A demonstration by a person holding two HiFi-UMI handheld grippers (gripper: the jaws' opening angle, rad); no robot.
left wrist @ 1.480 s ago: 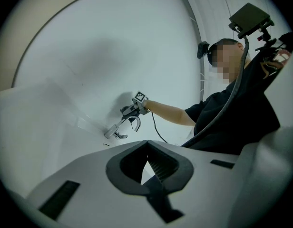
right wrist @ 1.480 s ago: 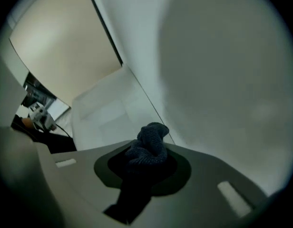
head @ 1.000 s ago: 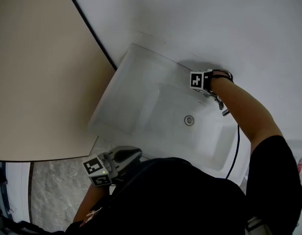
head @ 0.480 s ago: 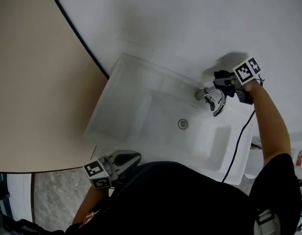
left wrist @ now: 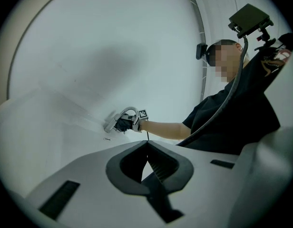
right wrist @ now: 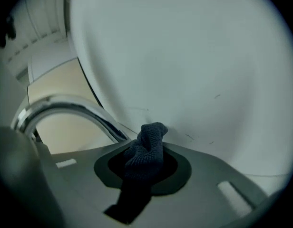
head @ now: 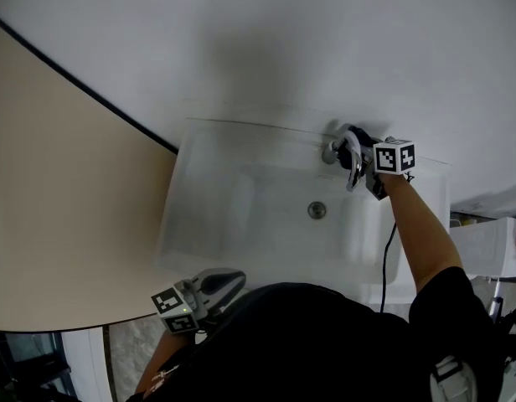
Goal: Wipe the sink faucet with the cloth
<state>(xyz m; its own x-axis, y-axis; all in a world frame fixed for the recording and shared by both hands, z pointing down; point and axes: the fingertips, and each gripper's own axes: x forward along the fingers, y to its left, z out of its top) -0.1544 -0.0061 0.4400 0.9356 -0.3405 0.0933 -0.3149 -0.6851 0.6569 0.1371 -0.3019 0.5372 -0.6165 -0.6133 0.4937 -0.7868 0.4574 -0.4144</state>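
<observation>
Right gripper (right wrist: pixel 142 164) is clamped on a bunched dark knitted cloth (right wrist: pixel 147 144); its jaws have just been closing a little, and the wad stands up from between them. Behind everything rises a plain white wall (head: pixel 283 40), with a beige surface (head: pixel 65 216) to the left of it. Below the wall sits the white rectangular sink (head: pixel 203 182), its basin pale and bare around the round drain (head: pixel 317 210). At the sink's back rim stands the chrome faucet (head: pixel 353 159) with its arched spout, and the cloth is held right beside that arch; whether it presses on the metal cannot be told. Near the person's body, at the sink's front edge and well apart from the faucet, the left gripper (head: pixel 229 281) has its jaws fully together, with nothing in them.
</observation>
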